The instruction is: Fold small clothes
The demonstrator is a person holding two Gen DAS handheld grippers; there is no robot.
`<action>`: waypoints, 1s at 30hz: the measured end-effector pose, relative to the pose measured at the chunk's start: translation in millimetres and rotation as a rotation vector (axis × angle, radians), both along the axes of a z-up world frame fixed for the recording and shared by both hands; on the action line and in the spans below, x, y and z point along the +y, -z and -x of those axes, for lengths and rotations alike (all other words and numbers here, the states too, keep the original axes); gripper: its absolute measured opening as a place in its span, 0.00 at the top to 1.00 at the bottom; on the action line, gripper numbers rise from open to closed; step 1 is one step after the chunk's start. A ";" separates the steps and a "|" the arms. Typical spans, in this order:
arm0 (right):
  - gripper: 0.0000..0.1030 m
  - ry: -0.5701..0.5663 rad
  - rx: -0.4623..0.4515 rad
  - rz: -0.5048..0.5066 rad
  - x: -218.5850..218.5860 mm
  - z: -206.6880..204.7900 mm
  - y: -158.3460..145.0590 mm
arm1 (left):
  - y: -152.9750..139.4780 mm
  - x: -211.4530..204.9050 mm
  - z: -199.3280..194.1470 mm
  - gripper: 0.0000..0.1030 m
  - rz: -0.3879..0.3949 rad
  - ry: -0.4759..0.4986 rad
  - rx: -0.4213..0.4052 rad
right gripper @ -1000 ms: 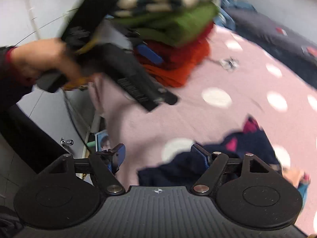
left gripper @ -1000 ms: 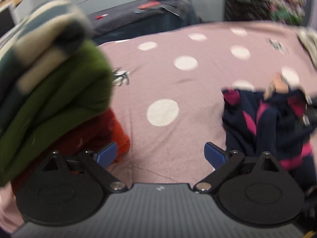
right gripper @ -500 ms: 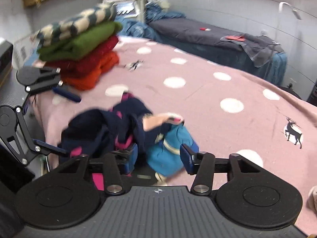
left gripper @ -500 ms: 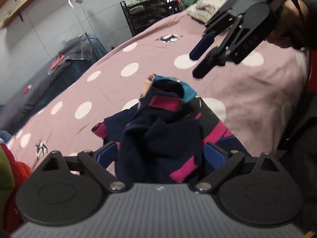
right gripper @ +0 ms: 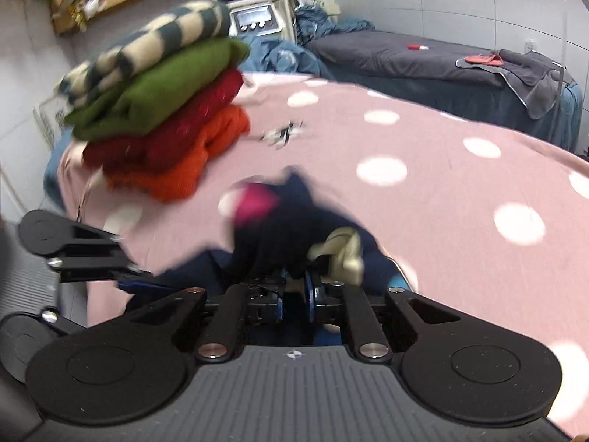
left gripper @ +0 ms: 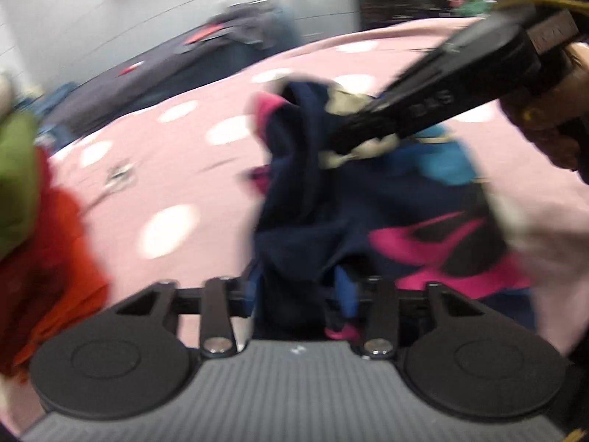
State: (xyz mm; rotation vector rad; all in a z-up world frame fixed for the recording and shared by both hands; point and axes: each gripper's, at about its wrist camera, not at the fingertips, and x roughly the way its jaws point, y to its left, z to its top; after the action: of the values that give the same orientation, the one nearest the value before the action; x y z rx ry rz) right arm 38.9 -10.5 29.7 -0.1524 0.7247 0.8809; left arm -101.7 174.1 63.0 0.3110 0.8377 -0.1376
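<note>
A small navy garment [left gripper: 331, 213] with pink stripes and a teal patch is bunched up above the pink dotted bedspread [left gripper: 173, 169]. My left gripper [left gripper: 298, 291] is shut on its near navy edge. My right gripper [right gripper: 294, 294] is shut on the same garment [right gripper: 294, 221] near a cream part, and it shows in the left wrist view [left gripper: 368, 129] reaching in from the upper right. The left gripper's body [right gripper: 73, 246] shows at the left of the right wrist view. Both views are blurred by motion.
A stack of folded sweaters [right gripper: 162, 110], striped, green, dark red and orange, sits on the bedspread's [right gripper: 441, 191] left corner; it also shows in the left wrist view [left gripper: 33, 221]. A dark grey bed [right gripper: 441, 62] stands behind. A monitor cart [right gripper: 250, 3] stands beyond the stack.
Both grippers have closed onto the navy garment, which were open half a second ago. The garment has been pulled up off the bedspread into a raised bunch between them.
</note>
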 end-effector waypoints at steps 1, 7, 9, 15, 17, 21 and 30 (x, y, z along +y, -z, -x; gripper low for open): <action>0.79 0.016 -0.001 0.004 6.6 -7.9 1.9 | 0.1 11.7 0.2 0.50 -0.023 -0.036 0.003; 0.40 0.121 0.018 -0.148 -15.8 -17.4 -10.2 | -2.3 72.0 11.3 0.50 0.119 -0.146 0.105; 0.34 0.159 -0.023 -0.105 -29.4 -12.1 -12.2 | -12.3 81.3 15.7 0.43 0.277 -0.133 0.122; 0.31 0.326 0.069 -0.102 -88.4 -9.7 4.0 | -29.6 54.8 10.0 0.05 0.301 -0.035 0.066; 0.31 0.356 0.114 -0.117 -100.0 -4.9 13.0 | -24.9 41.4 8.1 0.05 0.225 -0.042 0.082; 0.27 0.411 0.156 -0.137 -113.9 11.8 27.4 | -35.2 41.8 14.3 0.05 0.336 -0.023 0.072; 0.15 0.462 0.353 -0.309 -128.2 30.1 59.2 | -37.6 27.8 10.3 0.00 0.352 0.007 0.093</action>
State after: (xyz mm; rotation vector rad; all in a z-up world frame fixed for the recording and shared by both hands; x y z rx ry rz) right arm 8.8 -138.6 -29.5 0.4420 0.8939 0.5672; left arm -112.0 201.9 100.7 -0.0232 0.8875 -0.3040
